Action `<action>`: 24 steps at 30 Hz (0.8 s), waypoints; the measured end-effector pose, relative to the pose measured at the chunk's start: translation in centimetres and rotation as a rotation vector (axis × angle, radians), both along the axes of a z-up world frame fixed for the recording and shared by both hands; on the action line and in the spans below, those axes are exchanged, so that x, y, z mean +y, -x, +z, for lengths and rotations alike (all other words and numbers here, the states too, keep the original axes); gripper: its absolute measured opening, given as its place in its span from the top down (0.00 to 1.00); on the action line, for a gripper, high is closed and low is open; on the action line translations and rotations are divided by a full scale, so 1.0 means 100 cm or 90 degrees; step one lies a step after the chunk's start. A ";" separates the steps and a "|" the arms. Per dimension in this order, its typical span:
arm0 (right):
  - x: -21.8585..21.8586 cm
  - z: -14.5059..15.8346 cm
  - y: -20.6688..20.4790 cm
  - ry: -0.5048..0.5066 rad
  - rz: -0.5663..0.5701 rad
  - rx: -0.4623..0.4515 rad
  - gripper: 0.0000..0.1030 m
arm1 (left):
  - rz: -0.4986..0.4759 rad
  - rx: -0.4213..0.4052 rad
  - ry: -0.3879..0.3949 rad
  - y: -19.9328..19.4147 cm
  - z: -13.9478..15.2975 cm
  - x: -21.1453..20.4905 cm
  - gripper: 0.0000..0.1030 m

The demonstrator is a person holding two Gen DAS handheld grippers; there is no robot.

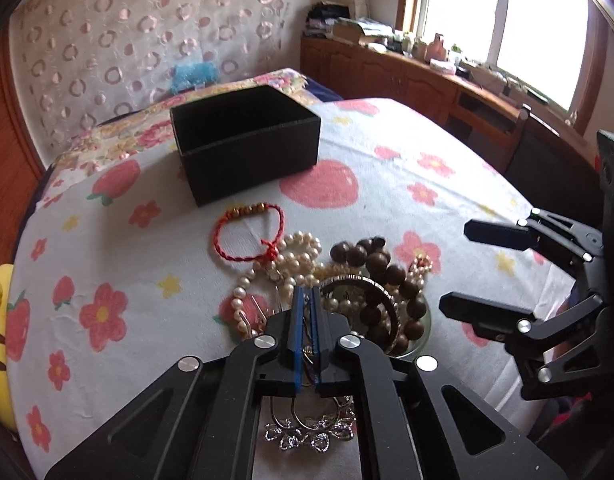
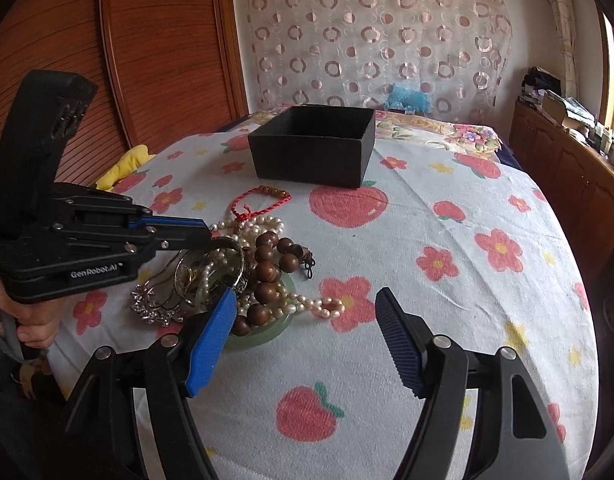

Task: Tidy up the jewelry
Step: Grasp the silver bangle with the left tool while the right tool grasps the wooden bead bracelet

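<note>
Where the flowered sheet (image 2: 387,240) covers the bed, the stock lies as follows.

Black box (image 1: 247,144), open-topped, at the far side, well apart from both tools.

Jewelry heap, near side of the box: brown bead string (image 2: 269,268) draped over a pale green dish (image 2: 263,338); pearl strands (image 1: 295,258) tangled through and trailing onto the sheet; metal bangle (image 1: 371,288) among the beads; silver filigree piece (image 1: 307,438) at the heap's near edge.

Red cord bracelet (image 1: 249,232) with gold beads, flat on the sheet between box and heap, its knot touching the pearls.

Left tool (image 1: 306,292): blue pads closed together over the heap, thin wire or chain pinched between them; which piece, cannot tell.

Right tool (image 2: 307,300): jaws spread wide, nothing between them, its left finger just beside the dish.
</note>
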State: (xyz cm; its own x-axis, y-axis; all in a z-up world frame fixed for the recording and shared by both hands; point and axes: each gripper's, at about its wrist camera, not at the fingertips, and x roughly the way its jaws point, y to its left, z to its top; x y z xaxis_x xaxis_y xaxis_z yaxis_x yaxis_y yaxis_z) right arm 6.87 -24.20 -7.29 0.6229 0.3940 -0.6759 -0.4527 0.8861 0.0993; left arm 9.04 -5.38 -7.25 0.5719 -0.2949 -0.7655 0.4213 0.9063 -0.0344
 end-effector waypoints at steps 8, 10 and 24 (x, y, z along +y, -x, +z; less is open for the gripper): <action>-0.002 -0.002 -0.001 0.001 0.000 -0.001 0.28 | -0.013 0.022 -0.012 -0.009 -0.010 -0.001 0.91; -0.002 -0.002 -0.001 0.001 0.001 0.000 0.28 | -0.008 0.008 -0.016 -0.006 -0.008 0.000 0.93; 0.015 -0.001 -0.017 -0.002 0.044 0.018 0.56 | 0.059 -0.084 0.026 0.015 0.027 0.024 0.97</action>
